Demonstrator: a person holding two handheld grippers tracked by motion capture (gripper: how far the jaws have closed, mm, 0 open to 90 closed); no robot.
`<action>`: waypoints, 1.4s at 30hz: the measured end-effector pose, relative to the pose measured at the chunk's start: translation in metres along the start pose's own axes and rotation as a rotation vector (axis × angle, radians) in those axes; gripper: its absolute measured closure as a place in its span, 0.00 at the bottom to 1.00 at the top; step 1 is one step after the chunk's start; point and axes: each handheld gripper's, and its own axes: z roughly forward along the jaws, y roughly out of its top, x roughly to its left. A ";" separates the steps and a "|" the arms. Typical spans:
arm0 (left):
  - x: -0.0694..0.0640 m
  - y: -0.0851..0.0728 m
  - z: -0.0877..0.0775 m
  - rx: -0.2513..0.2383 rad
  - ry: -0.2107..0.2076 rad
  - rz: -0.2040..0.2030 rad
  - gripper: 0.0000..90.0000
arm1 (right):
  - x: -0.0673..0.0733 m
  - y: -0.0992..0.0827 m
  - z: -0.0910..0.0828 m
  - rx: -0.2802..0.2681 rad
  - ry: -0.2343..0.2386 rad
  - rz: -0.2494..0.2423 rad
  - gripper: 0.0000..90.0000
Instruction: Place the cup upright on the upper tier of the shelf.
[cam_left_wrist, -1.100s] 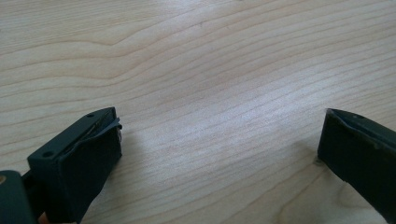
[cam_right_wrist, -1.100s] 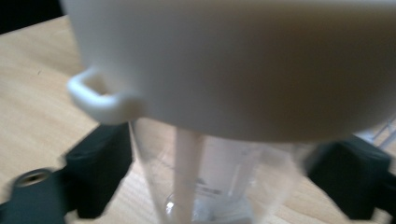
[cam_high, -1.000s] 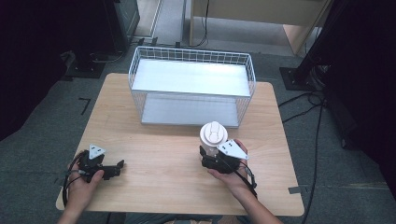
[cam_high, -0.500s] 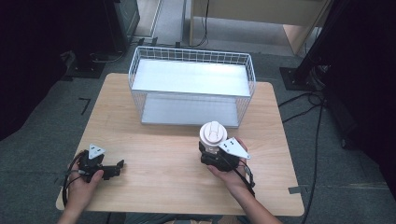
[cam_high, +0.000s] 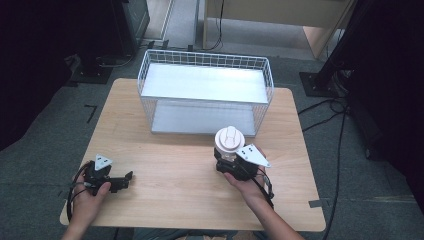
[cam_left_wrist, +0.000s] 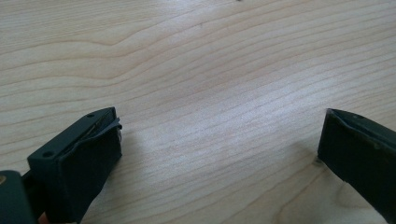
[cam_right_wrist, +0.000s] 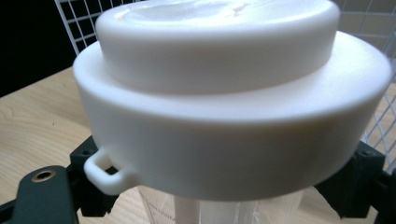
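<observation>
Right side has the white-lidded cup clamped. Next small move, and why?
Probably lift the cup and carry it toward the wire basket just behind it. The right hand-held gripper is shut on its clear body under the lid; the left hand-held gripper rests open on the table.

1. Counter (cam_high: 190, 190): evenly lit from overhead, with faint shadows; the floor around it falls to near black.
2. Wire basket (cam_high: 205, 95): its pale shelf glares.
3. Right gripper view: white lid (cam_right_wrist: 224, 93) overexposed on top, soft-focused.
4. Left gripper view: wood grain sharp, with a bright sheen mid-frame.
</observation>
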 end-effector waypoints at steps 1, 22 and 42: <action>0.000 0.000 0.000 0.000 0.000 0.000 0.00 | 0.000 0.003 0.000 -0.009 0.002 0.004 0.17; 0.000 0.000 0.000 0.000 0.000 0.000 0.00 | 0.019 0.063 -0.008 -0.165 -0.002 -0.039 0.17; 0.000 0.000 0.000 -0.003 -0.002 -0.003 0.00 | 0.020 0.093 -0.011 -0.398 -0.154 -0.118 0.17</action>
